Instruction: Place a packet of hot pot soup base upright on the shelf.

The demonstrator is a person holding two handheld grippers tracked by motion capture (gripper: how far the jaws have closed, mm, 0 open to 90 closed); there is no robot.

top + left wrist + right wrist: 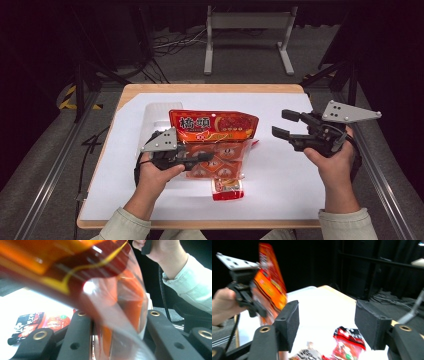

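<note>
A large orange-red snack bag (215, 127) with a clear lower part full of small packets stands upright over the middle of the table. My left gripper (202, 157) is shut on its lower left side. In the left gripper view the bag's clear film (117, 315) is pinched between my left gripper's (116, 322) two black jaws. A small red packet (227, 189) lies flat in front of the bag. My right gripper (281, 123) hovers to the right of the bag, open, nothing between its jaws. The right gripper view shows that gripper (327, 320), the bag (270, 287) and the packet (348, 342).
A white sheet (280, 170) covers the wooden table. A pale translucent thing (152, 115) lies behind the bag at the left. Beyond the table stand a grey metal frame (247, 22) and cables on the floor. Metal rails run along both sides.
</note>
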